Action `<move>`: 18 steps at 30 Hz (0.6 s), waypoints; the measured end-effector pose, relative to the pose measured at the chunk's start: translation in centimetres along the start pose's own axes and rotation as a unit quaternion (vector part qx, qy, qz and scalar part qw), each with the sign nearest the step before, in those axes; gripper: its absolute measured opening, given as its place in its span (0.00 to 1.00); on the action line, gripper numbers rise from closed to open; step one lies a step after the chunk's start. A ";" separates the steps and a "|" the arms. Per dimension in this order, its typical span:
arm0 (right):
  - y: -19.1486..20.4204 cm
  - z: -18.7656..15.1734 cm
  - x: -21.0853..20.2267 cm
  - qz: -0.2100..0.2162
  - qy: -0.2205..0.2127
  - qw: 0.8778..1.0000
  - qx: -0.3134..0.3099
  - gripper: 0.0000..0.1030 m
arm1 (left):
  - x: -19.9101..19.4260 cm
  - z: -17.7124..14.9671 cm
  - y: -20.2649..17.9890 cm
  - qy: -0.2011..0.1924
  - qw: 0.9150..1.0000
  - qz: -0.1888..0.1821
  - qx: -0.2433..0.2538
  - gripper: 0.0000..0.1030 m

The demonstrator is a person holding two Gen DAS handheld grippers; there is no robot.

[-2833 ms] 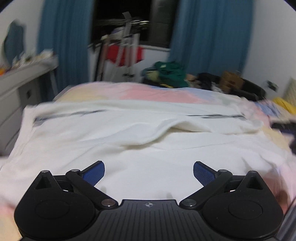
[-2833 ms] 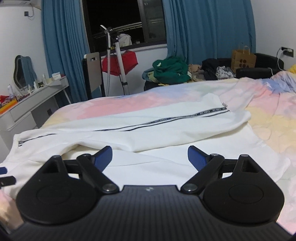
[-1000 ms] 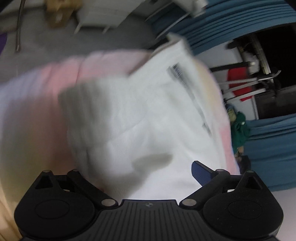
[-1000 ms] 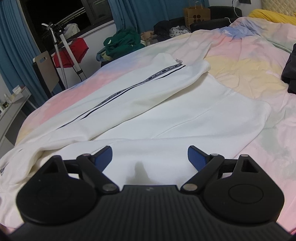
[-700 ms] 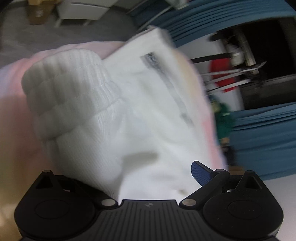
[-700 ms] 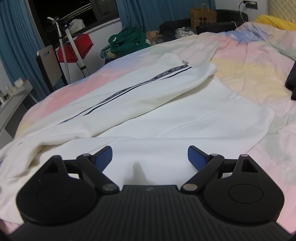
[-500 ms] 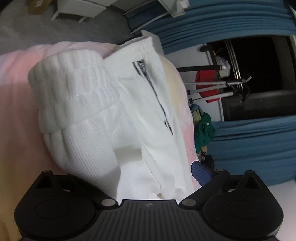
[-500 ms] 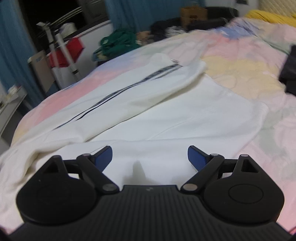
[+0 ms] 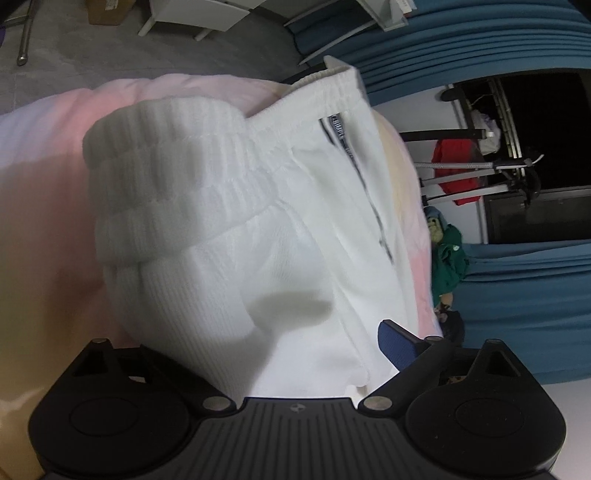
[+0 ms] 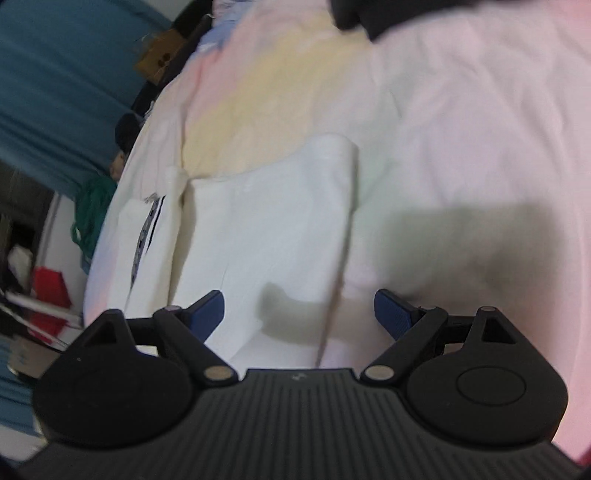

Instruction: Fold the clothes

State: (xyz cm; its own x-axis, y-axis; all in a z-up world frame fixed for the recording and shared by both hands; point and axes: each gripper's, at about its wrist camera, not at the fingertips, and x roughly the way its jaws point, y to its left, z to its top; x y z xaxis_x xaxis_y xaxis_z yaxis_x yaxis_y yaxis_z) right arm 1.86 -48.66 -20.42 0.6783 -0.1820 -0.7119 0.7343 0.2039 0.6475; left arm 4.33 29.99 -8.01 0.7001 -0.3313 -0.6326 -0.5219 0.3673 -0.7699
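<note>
White track trousers with a black side stripe lie on the pastel bedspread (image 10: 461,140). In the left wrist view their ribbed waistband (image 9: 173,177) and stripe (image 9: 362,173) fill the middle. My left gripper (image 9: 295,332) is open, turned on its side, with the waistband fabric lying between the jaws; the left finger is hidden under the cloth, the right blue pad (image 9: 397,341) shows. In the right wrist view the trouser leg end (image 10: 280,221) lies ahead. My right gripper (image 10: 299,310) is open and tilted, straddling the leg's right edge.
Blue curtains (image 9: 517,295), a drying rack with a red cloth (image 9: 458,173) and a green clothes pile (image 9: 448,258) stand beyond the bed. A dark garment (image 10: 373,18) lies on the bedspread at the far end. A white desk (image 9: 207,14) and grey floor are beside the bed.
My left gripper has rolled sideways and closed in on the waistband, which now lies between its jaws. My right gripper has swung right and tilted toward the trouser leg end.
</note>
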 end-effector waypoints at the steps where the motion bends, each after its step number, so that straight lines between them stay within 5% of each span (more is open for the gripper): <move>1: -0.4 0.1 0.2 0.008 0.000 1.000 0.012 0.89 | 0.1 0.1 0.2 0.001 1.000 0.004 -0.003 0.85; 4: -0.4 0.3 0.7 0.031 -0.014 0.999 0.020 0.87 | 0.0 0.6 1.4 0.002 1.000 0.011 -0.019 0.77; 5: -0.2 0.5 0.9 0.041 -0.021 0.999 0.016 0.70 | 0.3 0.7 1.6 0.000 1.000 0.009 -0.026 0.76; 7: 0.4 0.6 1.8 0.034 -0.023 0.999 0.004 0.61 | 0.5 0.9 1.9 -0.004 0.999 0.008 -0.036 0.72; 9: 0.8 0.6 2.5 0.021 -0.024 0.999 -0.009 0.23 | 0.6 1.1 2.1 -0.010 0.999 0.008 -0.044 0.70; 11: 1.1 0.7 2.8 0.008 -0.027 0.999 -0.023 0.11 | 0.7 1.2 2.3 -0.016 0.998 0.007 -0.052 0.67; 15: 1.4 0.8 1.3 0.029 -0.057 0.998 -0.024 0.06 | -0.3 1.2 2.4 -0.029 0.998 0.005 -0.053 0.67; 18: 1.9 0.8 0.1 0.039 -0.084 0.995 -0.041 0.06 | -0.7 1.1 2.3 -0.031 0.998 0.006 -0.046 0.51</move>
State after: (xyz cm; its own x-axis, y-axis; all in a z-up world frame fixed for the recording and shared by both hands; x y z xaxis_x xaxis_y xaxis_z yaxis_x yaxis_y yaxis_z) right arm 3.40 -49.03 -19.06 0.7331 -0.3200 -0.6001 0.6792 0.3003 0.6697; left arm 3.22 32.05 -9.29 0.7205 -0.2720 -0.6379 -0.5715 0.2879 -0.7684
